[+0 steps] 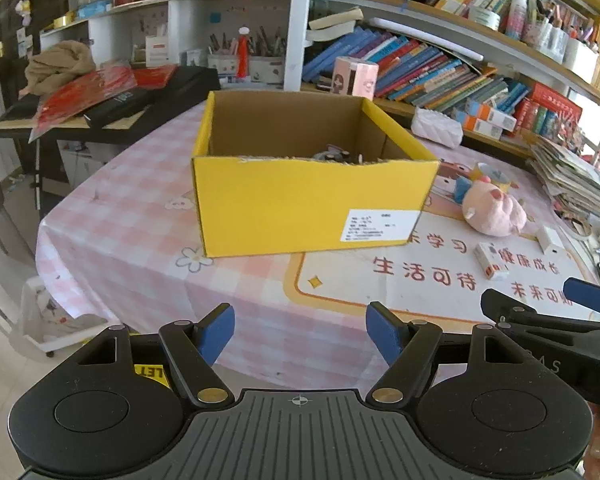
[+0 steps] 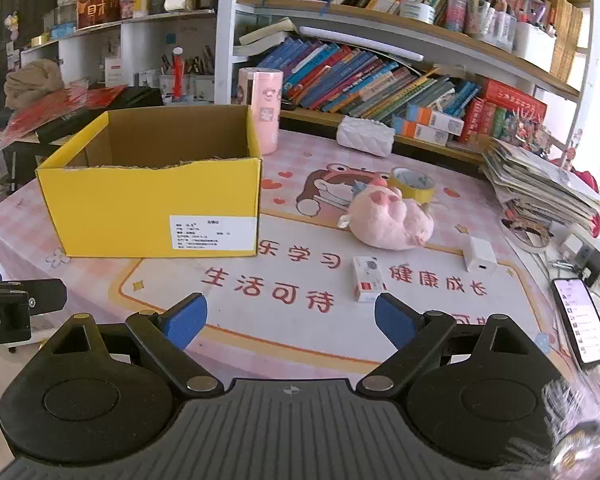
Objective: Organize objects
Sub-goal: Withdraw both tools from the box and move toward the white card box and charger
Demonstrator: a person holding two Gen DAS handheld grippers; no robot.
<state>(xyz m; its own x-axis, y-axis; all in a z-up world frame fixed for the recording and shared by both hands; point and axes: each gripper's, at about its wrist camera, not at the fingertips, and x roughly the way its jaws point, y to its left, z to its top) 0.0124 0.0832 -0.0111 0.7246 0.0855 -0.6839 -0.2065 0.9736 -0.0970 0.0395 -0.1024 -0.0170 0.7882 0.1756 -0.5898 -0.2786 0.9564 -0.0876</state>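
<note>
Both tongs, left and right, spread, empty, hanging near surface edge; open yellow cardboard box left collects items; pink plush pig right likely next.

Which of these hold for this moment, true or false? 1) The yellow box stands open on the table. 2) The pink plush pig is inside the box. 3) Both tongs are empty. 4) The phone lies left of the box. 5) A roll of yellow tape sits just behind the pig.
1) True: the yellow box stands open on the table.
2) False: the pink plush pig lies on the table, right of the box.
3) True: nothing is between the pads of the left tongs or the right tongs.
4) False: the phone lies at the far right edge.
5) True: the yellow tape sits just behind the pig.
</note>
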